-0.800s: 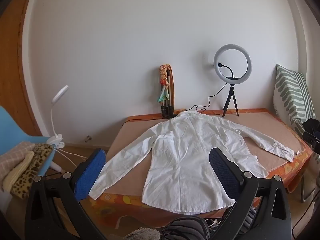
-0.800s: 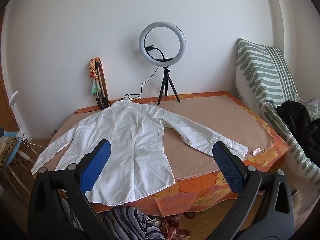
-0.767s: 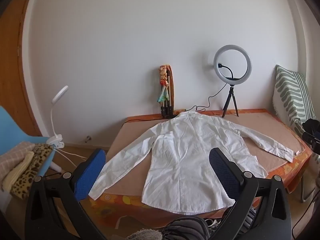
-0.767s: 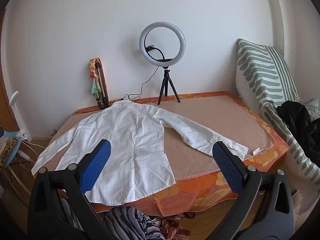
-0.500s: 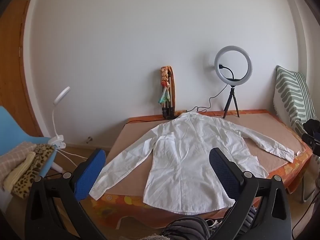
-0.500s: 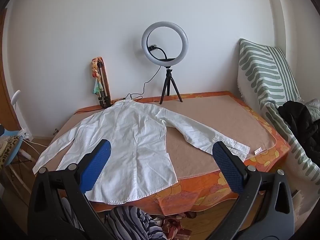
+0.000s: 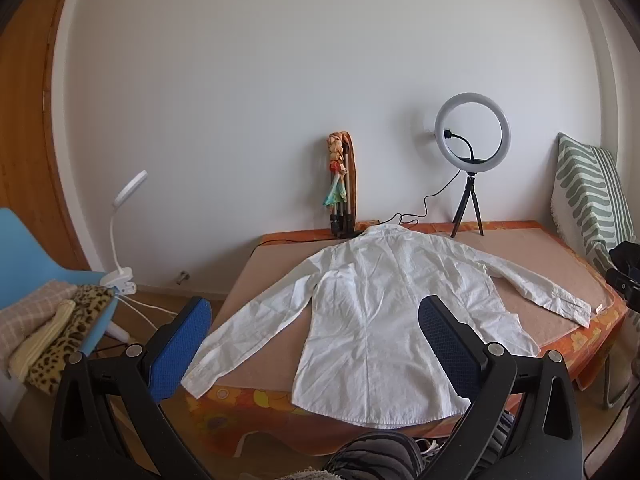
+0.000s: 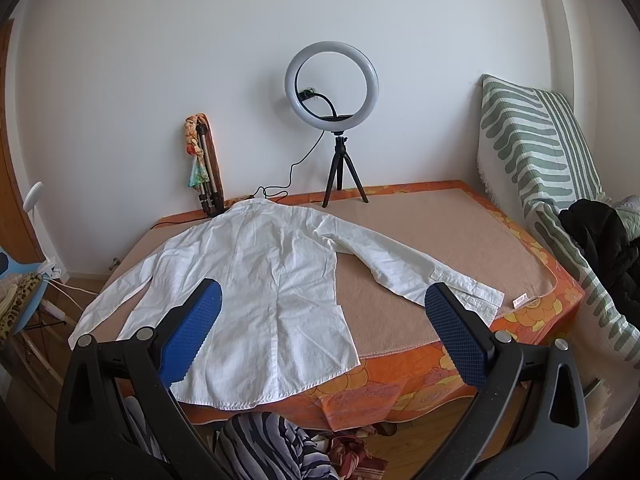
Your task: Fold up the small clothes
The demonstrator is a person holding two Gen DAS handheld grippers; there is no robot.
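Observation:
A white long-sleeved shirt lies flat, back up, on a tan blanket over a low bed, collar toward the wall and both sleeves spread out. It also shows in the right wrist view. My left gripper is open and empty, held back from the bed's near edge, in front of the hem. My right gripper is open and empty, also short of the bed, facing the shirt's right side and right sleeve.
A ring light on a tripod and a folded tripod with a scarf stand at the wall behind the collar. A striped cushion and dark clothes lie at right. A blue chair with folded clothes and a clip lamp stand at left.
Both views have drifted slightly, so the bed and shirt sit a little lower in frame. The shirt has not moved. Both grippers stay open.

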